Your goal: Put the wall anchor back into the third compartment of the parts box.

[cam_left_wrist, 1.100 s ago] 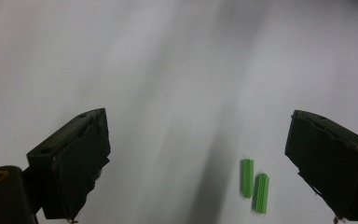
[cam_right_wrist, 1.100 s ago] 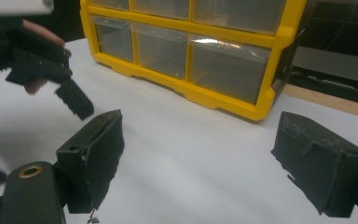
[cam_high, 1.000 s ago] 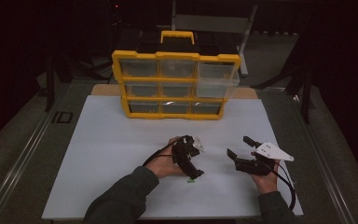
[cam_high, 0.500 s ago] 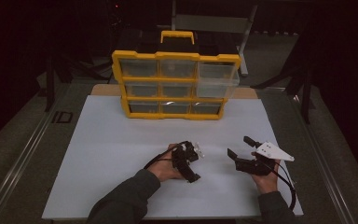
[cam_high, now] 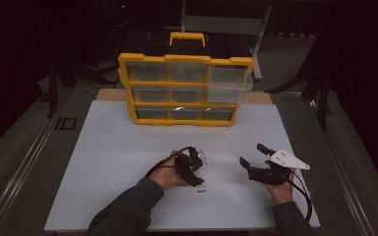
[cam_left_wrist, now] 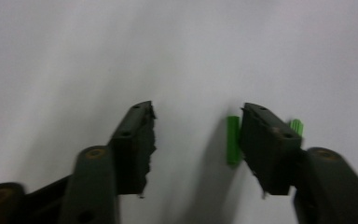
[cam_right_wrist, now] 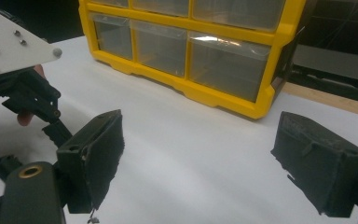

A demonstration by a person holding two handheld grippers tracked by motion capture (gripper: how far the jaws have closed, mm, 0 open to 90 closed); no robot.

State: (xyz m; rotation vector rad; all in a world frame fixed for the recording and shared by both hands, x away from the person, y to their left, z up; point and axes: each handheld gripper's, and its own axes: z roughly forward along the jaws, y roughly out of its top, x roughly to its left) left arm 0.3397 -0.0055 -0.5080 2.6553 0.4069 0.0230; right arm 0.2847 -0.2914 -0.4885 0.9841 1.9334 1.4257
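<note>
Drawers of the yellow plastic organiser (cam_high: 184, 91) look empty. Left gripper (cam_left_wrist: 196, 140), pointing down at the white worktop (cam_high: 118, 147), has been closing around a small green plastic plug (cam_left_wrist: 233, 139); right gripper (cam_right_wrist: 200, 154) hovers level, jaws wide.

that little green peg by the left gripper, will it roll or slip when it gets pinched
The green peg looks round and thin, so it may roll on the smooth white table. Probably light and stiff; lying beside one pad of the left gripper, it could skid.

A yellow drawer cabinet (cam_high: 186, 88) stands at the far edge of the white table (cam_high: 103, 162), its upper right drawer (cam_high: 230, 84) pulled out; the left gripper (cam_high: 193, 173) points down just beside a small green piece (cam_high: 201, 191); the right gripper (cam_high: 253, 156) rests well apart, jaws spread.
</note>
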